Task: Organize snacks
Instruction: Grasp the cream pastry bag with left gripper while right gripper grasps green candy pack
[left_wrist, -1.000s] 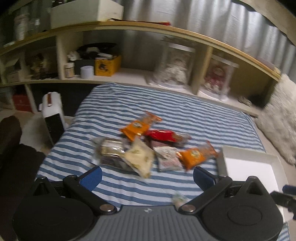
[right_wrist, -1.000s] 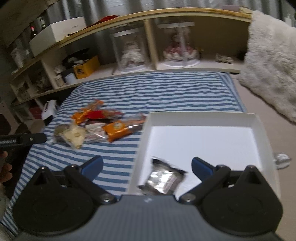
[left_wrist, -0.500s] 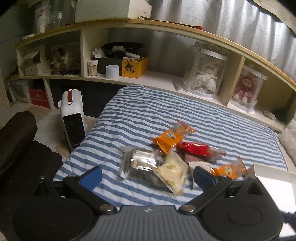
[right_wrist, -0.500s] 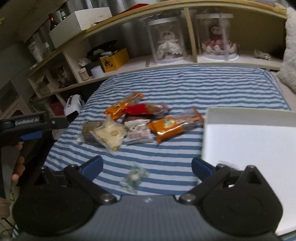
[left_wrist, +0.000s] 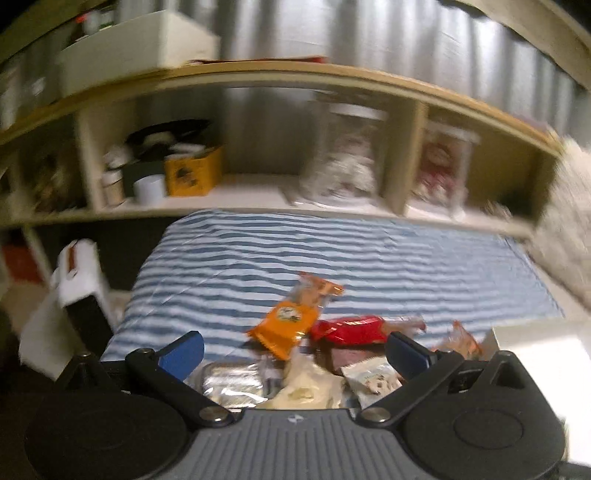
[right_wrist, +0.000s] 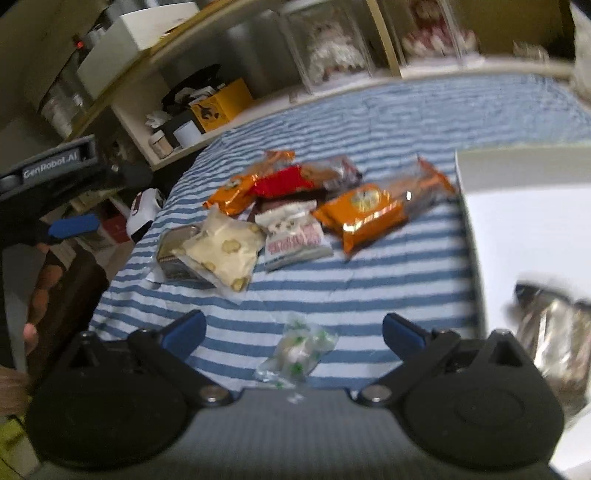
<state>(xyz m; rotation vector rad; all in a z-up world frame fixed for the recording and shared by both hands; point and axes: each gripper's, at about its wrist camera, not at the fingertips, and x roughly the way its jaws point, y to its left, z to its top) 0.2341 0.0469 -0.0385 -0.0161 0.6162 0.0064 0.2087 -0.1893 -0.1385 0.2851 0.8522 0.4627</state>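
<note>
Several snack packets lie in a pile on the blue-striped cloth (right_wrist: 369, 295). Among them are an orange packet (right_wrist: 364, 214), a red one (right_wrist: 284, 182), a pale yellow one (right_wrist: 221, 251) and a white-pink one (right_wrist: 293, 240). A small clear candy wrapper (right_wrist: 297, 350) lies between the fingers of my open, empty right gripper (right_wrist: 293, 332). A white tray (right_wrist: 524, 229) at the right holds a silver packet (right_wrist: 554, 332). My left gripper (left_wrist: 295, 350) is open and empty, low over the pile, above the yellow packet (left_wrist: 303, 387) and a silver pack (left_wrist: 232, 380). An orange packet (left_wrist: 288, 325) lies beyond.
A wooden shelf unit (left_wrist: 295, 85) stands behind the bed, with a yellow box (left_wrist: 192, 173), jars and doll cases. A white heater (left_wrist: 74, 280) stands on the floor at the left. A fluffy white rug (left_wrist: 565, 221) lies at the right.
My left gripper moved forward and down over the snack pile. My right gripper swung left from the tray to the cloth, and the candy wrapper now lies between its fingers.
</note>
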